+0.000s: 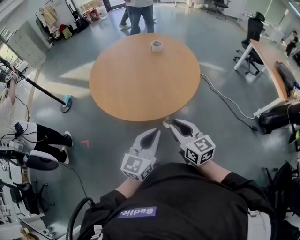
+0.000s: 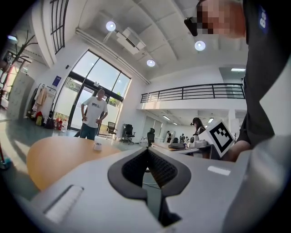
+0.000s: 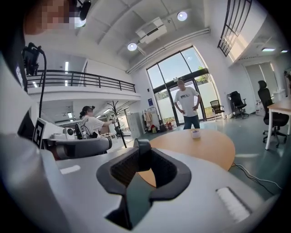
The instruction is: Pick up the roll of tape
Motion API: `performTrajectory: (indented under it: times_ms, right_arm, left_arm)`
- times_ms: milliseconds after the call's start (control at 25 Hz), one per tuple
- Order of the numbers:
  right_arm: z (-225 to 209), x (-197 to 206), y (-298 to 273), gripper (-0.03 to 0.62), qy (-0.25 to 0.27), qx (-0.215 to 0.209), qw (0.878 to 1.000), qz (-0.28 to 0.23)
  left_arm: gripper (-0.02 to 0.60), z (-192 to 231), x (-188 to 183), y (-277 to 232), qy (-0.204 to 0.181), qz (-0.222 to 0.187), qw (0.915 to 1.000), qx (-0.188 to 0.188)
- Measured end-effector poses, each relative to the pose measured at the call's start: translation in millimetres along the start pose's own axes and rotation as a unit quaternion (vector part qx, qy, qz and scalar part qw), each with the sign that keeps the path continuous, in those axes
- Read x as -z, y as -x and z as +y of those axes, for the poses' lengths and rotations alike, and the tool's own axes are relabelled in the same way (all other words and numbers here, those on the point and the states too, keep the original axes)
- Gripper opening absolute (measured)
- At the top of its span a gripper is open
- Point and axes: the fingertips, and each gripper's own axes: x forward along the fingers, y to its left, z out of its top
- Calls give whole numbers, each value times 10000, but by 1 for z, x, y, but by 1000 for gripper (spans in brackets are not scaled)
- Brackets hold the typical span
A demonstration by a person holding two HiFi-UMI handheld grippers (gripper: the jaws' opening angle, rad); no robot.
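The roll of tape (image 1: pixel 157 45) is small and white and lies on the far side of a round wooden table (image 1: pixel 140 89). It also shows far off as the tape (image 2: pixel 97 145) in the left gripper view and the tape (image 3: pixel 196 133) in the right gripper view. Both grippers hover side by side in front of the table's near edge, well short of the roll. My left gripper (image 1: pixel 156 131) (image 2: pixel 148 152) has its tips together with nothing between them. The tips of my right gripper (image 1: pixel 168 123) (image 3: pixel 143 149) also look closed, with nothing held.
A person (image 1: pixel 139 14) stands just beyond the table behind the tape. Another person (image 1: pixel 33 136) is at the left with a boom pole (image 1: pixel 42 91). A cable (image 1: pixel 225 98) runs over the floor to the right, toward a desk (image 1: pixel 274 58) and chairs.
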Motion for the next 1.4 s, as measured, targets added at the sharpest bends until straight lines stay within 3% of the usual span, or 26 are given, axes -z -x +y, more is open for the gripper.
performTrajectory:
  times_ms: [160, 400, 600, 840, 1400]
  right_arm:
    - [13, 10, 50, 81, 144, -204, 9996, -126]
    - [18, 60, 140, 81, -31, -323, 9995, -48]
    - [30, 72, 186, 81, -38, -282, 9995, -128]
    - [54, 44, 204, 81, 436, -82, 9976, -532]
    - [107, 38, 190, 81, 717, 75, 9953, -640]
  left_arm:
    - [20, -55, 9, 19, -153, 17, 9998, -152]
    - [20, -147, 50, 44, -162, 185, 9991, -340]
    - [20, -186, 57, 67, -230, 230, 9985, -449]
    - [18, -196, 46, 77, -441, 173, 9987, -179]
    - [20, -168, 32, 118, -520, 154, 9985, 41]
